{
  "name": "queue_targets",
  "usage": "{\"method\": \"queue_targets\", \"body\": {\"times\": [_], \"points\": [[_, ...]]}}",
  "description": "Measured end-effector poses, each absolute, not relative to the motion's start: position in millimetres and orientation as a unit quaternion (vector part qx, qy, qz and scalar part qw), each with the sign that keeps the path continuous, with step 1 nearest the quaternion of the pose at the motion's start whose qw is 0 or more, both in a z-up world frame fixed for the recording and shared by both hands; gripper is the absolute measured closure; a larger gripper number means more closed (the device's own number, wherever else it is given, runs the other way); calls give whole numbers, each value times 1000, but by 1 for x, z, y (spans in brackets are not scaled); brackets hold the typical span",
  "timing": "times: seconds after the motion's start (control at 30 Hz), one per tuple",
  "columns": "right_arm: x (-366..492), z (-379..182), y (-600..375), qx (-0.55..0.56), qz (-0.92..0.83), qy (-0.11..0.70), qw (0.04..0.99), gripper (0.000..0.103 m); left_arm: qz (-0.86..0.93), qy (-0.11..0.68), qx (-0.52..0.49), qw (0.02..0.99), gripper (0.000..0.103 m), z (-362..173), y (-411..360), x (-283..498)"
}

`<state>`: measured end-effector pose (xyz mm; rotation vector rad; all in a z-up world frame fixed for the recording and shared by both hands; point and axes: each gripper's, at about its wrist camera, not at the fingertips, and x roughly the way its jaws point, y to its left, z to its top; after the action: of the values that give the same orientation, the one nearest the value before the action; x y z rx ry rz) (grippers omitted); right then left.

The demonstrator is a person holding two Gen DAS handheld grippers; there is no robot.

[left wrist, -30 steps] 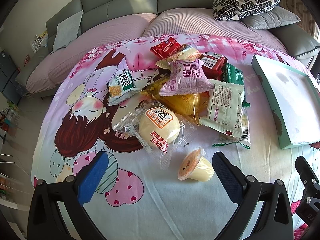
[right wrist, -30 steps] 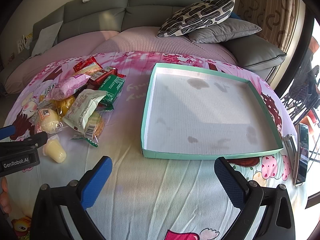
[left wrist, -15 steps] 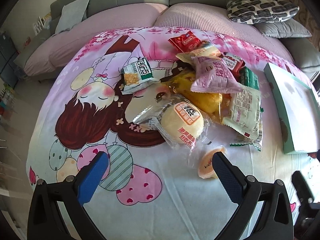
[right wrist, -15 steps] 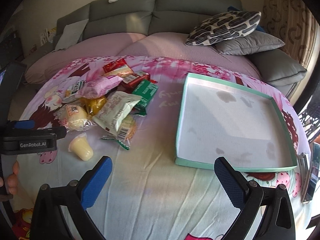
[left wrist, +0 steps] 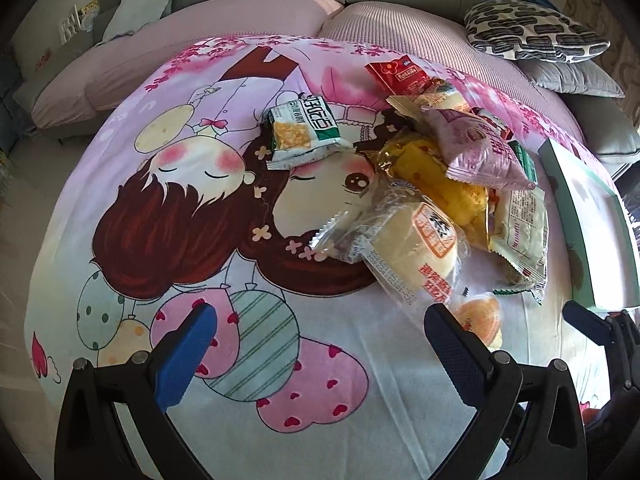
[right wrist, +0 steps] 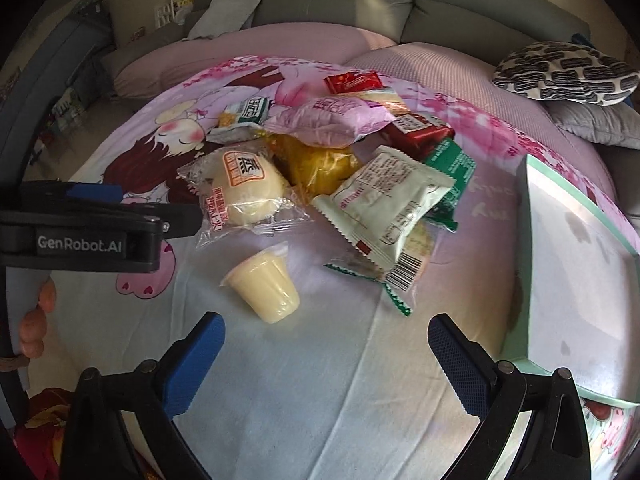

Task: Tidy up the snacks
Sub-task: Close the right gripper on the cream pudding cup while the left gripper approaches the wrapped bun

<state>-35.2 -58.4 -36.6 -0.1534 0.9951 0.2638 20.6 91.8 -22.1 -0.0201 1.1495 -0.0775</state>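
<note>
A pile of snack packets lies on a cartoon-print cloth: a wrapped steamed bun [right wrist: 240,190], a yellow packet [right wrist: 320,160], a purple packet [right wrist: 332,116], a white packet [right wrist: 388,208], red [right wrist: 420,128] and green ones [right wrist: 452,164]. A yellow jelly cup [right wrist: 266,284] lies on its side in front of the pile. My right gripper [right wrist: 326,360] is open and empty, just short of the cup. My left gripper [left wrist: 316,354] is open and empty, left of the pile; the bun [left wrist: 416,244] and the cup [left wrist: 482,318] sit by its right finger. A mint-green tray [right wrist: 580,260] stands at the right.
A grey sofa [right wrist: 340,4] with a patterned cushion [right wrist: 564,72] curves behind the table. A separate green-white packet [left wrist: 300,130] lies left of the pile. The left gripper's body [right wrist: 80,232] reaches in at the left of the right wrist view.
My right gripper has swung left from the tray towards the jelly cup and the pile. My left gripper has drifted left, so the pile now sits at its right side.
</note>
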Motion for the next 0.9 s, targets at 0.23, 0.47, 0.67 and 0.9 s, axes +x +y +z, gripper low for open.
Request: {"method": "queue_targets", "body": {"times": [0.23,0.47,0.67,0.9], "points": [[-19,-46,-40,-80,151,481,860,14,-53,529,-33,846,0,-22,105,26],[-13,-52,-26,-89,180,467,861,29,-66,508,-43,858,0,-18,109,31],[-13,-54,-29,-65,195,462,863,48,-91,519,-43,849,0,-16,98,41],[-14,-52,-31,-50,205,458,864,55,-93,541,-42,835,0,-21,85,51]]}}
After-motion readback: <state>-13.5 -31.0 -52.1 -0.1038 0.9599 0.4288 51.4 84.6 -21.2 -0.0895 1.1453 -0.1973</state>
